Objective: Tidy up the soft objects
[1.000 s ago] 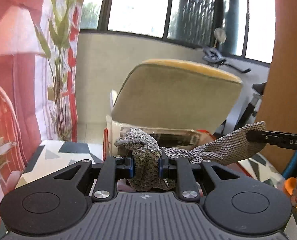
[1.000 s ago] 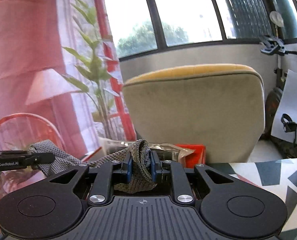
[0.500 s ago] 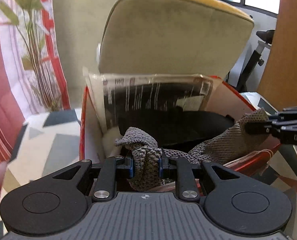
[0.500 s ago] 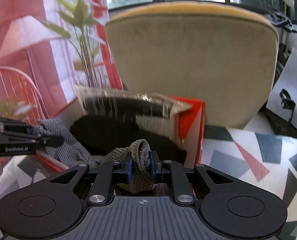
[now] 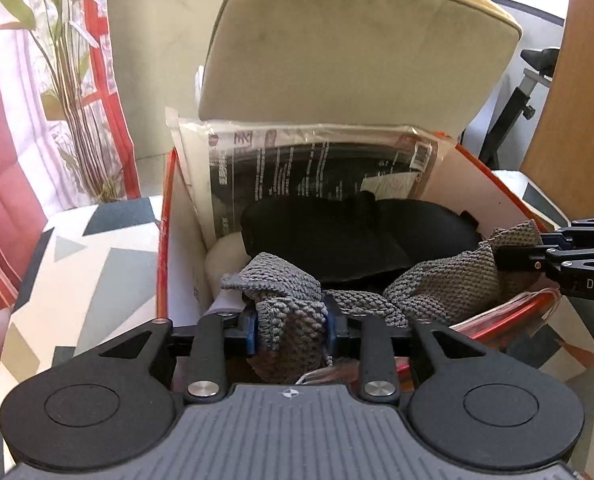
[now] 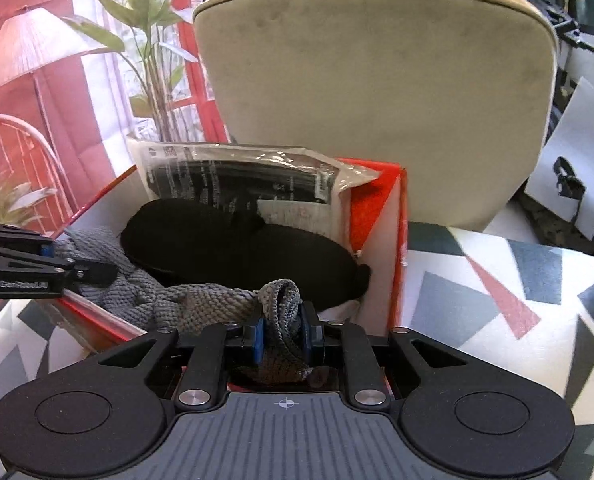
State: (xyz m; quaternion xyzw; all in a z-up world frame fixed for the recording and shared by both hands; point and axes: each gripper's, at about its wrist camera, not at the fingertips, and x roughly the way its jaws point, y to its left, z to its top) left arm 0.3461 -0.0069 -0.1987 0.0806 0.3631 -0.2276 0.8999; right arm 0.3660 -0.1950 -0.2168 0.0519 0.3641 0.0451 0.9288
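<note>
A grey knitted cloth (image 5: 437, 288) is stretched between both grippers over the near rim of an orange box (image 5: 163, 240). My left gripper (image 5: 291, 322) is shut on one end of the cloth. My right gripper (image 6: 283, 332) is shut on the other end (image 6: 201, 304). The right gripper also shows at the right edge of the left wrist view (image 5: 557, 256), and the left gripper shows at the left edge of the right wrist view (image 6: 37, 268). Inside the box lie a black soft item (image 5: 337, 236) and a plastic-wrapped packet (image 5: 305, 156).
The orange box (image 6: 393, 216) stands on a table with a geometric patterned cloth (image 6: 497, 280). A beige chair back (image 6: 377, 80) stands right behind the box. A plant (image 5: 65, 60) and red-white curtain are at the left. A white item (image 5: 221, 256) lies in the box corner.
Both grippers have come down and forward with the cloth, from above the table to the box's near rim. The box interior has come into view below them.
</note>
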